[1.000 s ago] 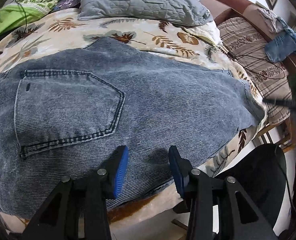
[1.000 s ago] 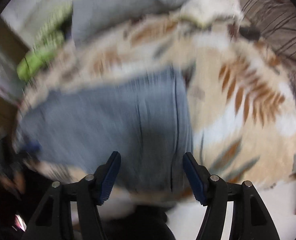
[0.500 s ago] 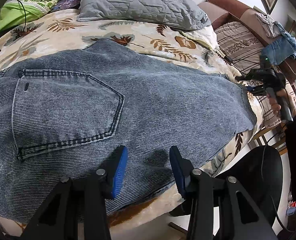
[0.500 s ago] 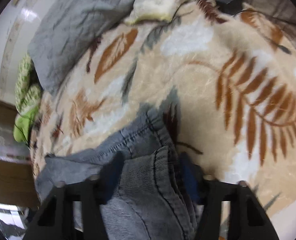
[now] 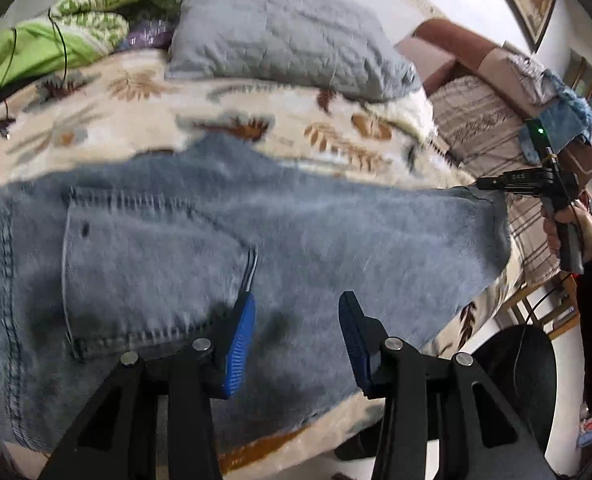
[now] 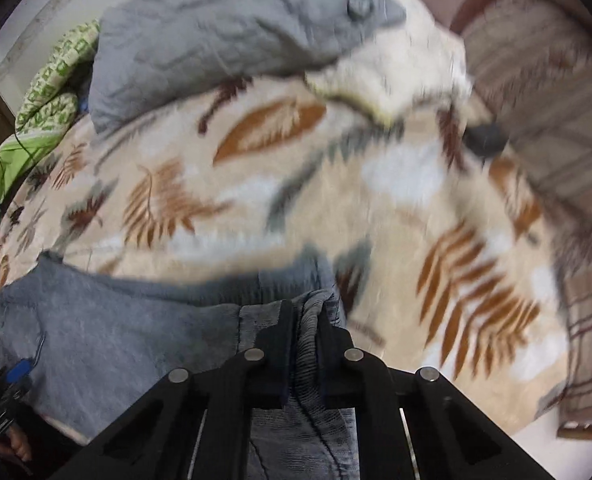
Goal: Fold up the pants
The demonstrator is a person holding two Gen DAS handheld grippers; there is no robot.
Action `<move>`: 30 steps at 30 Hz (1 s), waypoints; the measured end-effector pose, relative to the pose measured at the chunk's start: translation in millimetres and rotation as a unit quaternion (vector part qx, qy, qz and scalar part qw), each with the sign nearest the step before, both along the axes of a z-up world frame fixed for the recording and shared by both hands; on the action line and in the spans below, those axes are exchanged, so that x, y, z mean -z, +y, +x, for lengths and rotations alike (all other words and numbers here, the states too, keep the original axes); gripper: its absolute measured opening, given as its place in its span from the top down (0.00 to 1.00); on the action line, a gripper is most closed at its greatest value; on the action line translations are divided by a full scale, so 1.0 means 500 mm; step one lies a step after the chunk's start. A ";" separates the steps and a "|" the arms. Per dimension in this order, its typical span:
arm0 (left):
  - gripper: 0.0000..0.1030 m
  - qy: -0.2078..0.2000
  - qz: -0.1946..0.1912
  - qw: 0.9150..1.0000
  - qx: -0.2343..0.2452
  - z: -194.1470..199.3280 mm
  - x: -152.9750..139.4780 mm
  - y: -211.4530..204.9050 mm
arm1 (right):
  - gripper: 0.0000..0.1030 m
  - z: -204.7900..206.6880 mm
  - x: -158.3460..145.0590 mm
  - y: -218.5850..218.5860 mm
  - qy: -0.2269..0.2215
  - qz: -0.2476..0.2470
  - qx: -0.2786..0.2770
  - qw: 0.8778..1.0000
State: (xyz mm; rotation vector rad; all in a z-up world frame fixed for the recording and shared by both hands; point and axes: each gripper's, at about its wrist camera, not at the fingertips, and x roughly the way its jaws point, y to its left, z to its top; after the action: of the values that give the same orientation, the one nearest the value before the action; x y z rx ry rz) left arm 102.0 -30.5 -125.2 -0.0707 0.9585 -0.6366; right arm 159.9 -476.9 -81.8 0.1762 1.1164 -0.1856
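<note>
Bedspread (image 6: 396, 184); right gripper (image 6: 306, 320) pinching jeans (image 6: 107, 332).

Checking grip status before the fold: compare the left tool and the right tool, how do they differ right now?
The left tool is open, its blue pads apart above the jeans; the right tool is shut on denim at the leg end. The left tool sits by the back pocket near the bed edge; the right tool is at the far hem, beside the leaf-print blanket. Both are black two-finger tools.

Soft daylight, motion blur, fisheye-warped edges
</note>
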 end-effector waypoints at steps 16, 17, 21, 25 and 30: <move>0.56 0.018 0.046 0.999 -0.002 0.013 0.047 -0.031 | 0.86 0.026 0.120 -0.106 -0.047 0.051 0.133 0.989; 0.56 0.019 0.043 0.999 -0.004 0.013 0.046 -0.029 | 0.86 0.014 0.107 -0.113 -0.059 0.052 0.145 0.986; 0.56 0.018 0.032 0.999 -0.013 0.015 0.041 -0.022 | 0.86 -0.023 0.032 -0.052 -0.105 0.053 0.084 0.989; 0.56 -0.006 0.030 0.999 -0.029 0.016 0.025 -0.015 | 0.86 -0.035 0.030 0.088 -0.092 0.081 -0.004 0.992; 0.46 -0.032 0.044 0.995 -0.085 0.028 0.012 0.016 | 0.86 -0.043 0.095 0.270 -0.053 0.135 -0.067 0.987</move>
State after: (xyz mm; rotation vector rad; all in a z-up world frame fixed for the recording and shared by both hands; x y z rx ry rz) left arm 116.1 -22.7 -131.0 -0.0528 0.9076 -0.4365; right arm 138.2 -341.8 -129.1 0.3472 1.0397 0.0961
